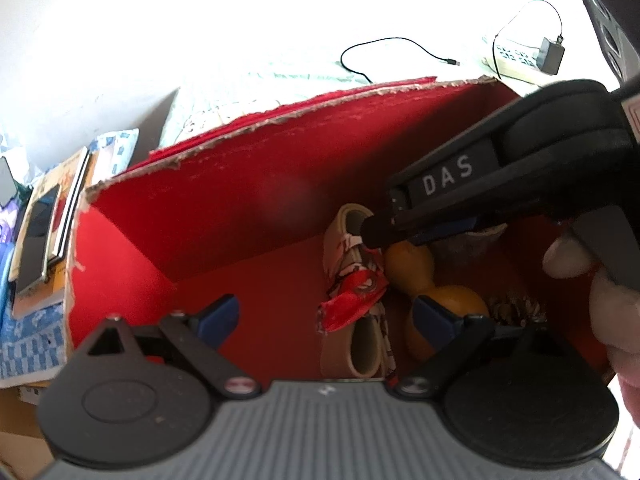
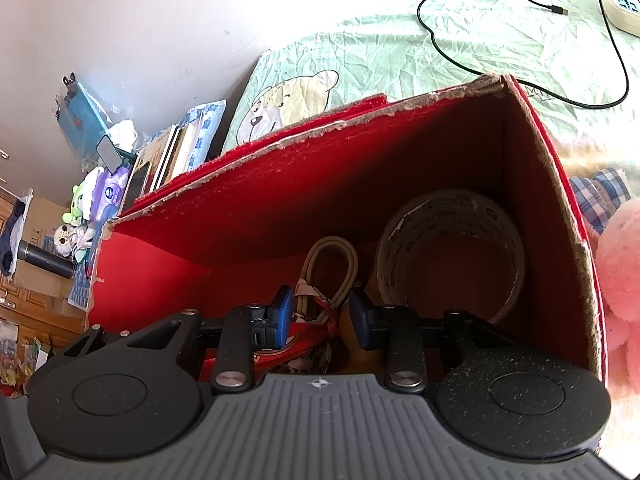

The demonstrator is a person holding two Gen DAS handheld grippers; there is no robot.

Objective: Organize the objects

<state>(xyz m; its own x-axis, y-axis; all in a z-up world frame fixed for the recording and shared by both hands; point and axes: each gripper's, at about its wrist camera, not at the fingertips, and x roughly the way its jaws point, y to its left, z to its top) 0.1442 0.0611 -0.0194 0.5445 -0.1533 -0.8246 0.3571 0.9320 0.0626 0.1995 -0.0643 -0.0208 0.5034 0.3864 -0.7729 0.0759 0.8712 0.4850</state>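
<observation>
inside red box, right hand-held gripper half-spread, empty, directly above gourd; left hand-held gripper spread wide, farther.

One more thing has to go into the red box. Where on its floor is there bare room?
The left half of the box floor is bare, between its left wall and the cord bundle. The right half is crowded: cord bundle, yellow gourd and tape roll fill it to the right wall.
</observation>
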